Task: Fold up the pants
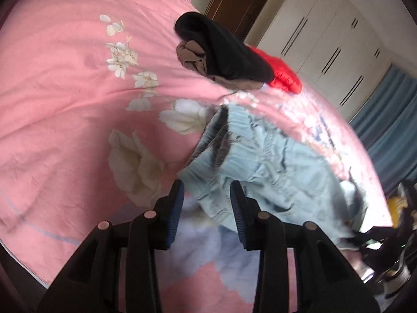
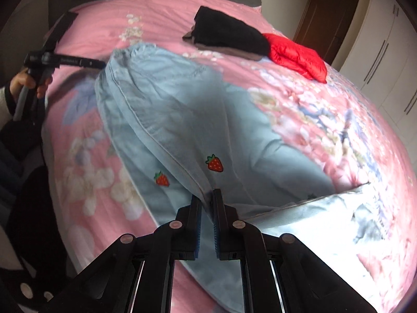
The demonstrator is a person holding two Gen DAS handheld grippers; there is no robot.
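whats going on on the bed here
A person is folding light blue pants on a pink floral bed with two handheld grippers. The right gripper is pinched shut on the fabric near the strawberry patches. The left gripper is open by the elastic waistband. A black garment and red jacket lie beyond.

A black garment [image 2: 229, 35] and a red puffy jacket [image 2: 297, 54] lie touching on the pink floral bedspread [image 1: 65, 91], near white wardrobe doors [image 1: 325, 34].

Pink floral bed [image 2: 161, 18] carries pale blue pants [image 2: 182, 120], black garment [image 2: 229, 35], red jacket [image 2: 297, 54] beside it.
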